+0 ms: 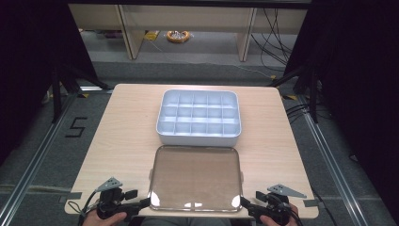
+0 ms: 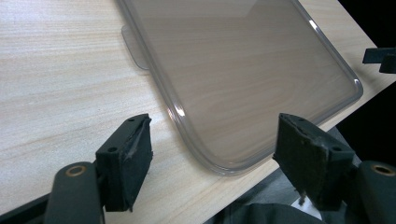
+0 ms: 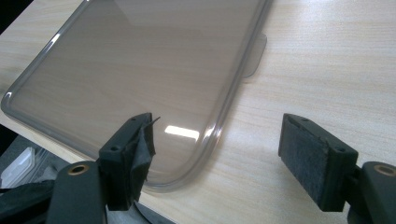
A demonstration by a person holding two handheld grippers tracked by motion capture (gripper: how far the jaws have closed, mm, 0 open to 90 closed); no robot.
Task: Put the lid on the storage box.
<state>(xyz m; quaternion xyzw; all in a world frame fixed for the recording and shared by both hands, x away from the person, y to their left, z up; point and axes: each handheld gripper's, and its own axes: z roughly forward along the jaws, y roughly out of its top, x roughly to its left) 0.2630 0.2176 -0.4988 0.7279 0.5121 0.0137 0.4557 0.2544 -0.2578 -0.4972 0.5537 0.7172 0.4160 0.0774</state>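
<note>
A clear, smoky plastic lid [image 1: 195, 178] lies flat on the wooden table [image 1: 117, 141], close to the near edge. Behind it stands a white box [image 1: 199, 117] divided into several compartments, all bare. My left gripper [image 1: 143, 202] sits at the lid's near left corner, open, its jaws straddling that corner [image 2: 219, 158] with nothing clamped. My right gripper [image 1: 246, 203] is at the near right corner, open too, and that corner [image 3: 187, 172] lies between its jaws. In the left gripper view the right gripper's jaw tips [image 2: 380, 58] show past the lid's far corner.
A small tab [image 2: 133, 49] sticks out from the lid's left side, and another tab [image 3: 256, 56] from its right side. Bare table lies on both sides of the lid and box. The table's near edge is right under both grippers.
</note>
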